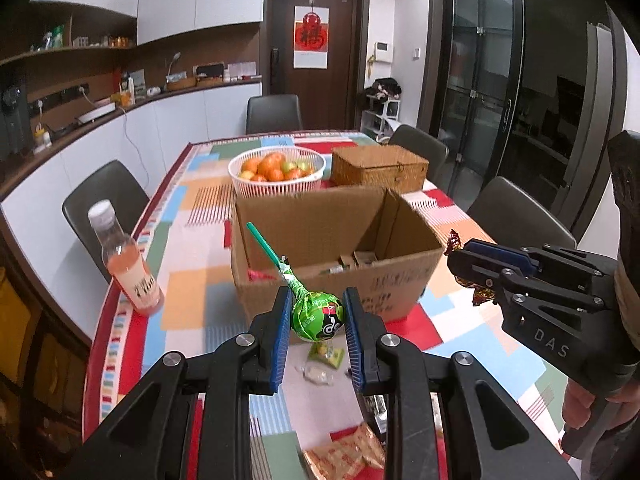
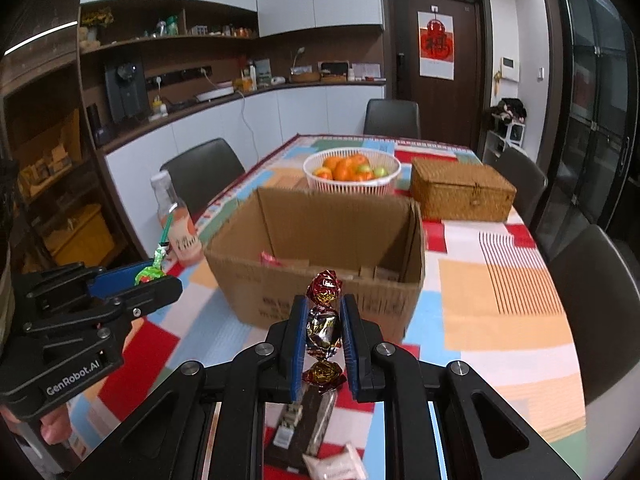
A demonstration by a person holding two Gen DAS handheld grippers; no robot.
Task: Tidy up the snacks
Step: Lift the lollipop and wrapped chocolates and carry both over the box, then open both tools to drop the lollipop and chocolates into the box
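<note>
My left gripper (image 1: 316, 316) is shut on a green-wrapped lollipop (image 1: 318, 316) with a green stick, held just in front of an open cardboard box (image 1: 340, 276). My right gripper (image 2: 324, 328) is shut on a red and gold foil candy (image 2: 324, 328), also in front of the box (image 2: 320, 280). The right gripper shows at the right of the left wrist view (image 1: 476, 264), the left gripper at the left of the right wrist view (image 2: 156, 280). The box holds a few snack packets.
A pink drink bottle (image 1: 128, 264) stands left of the box. A white basket of fruit (image 1: 276, 176) and a wicker case (image 1: 380, 168) stand behind it. Loose candies (image 1: 326, 356) and packets (image 1: 344, 456) lie on the patterned tablecloth below the grippers. Chairs surround the table.
</note>
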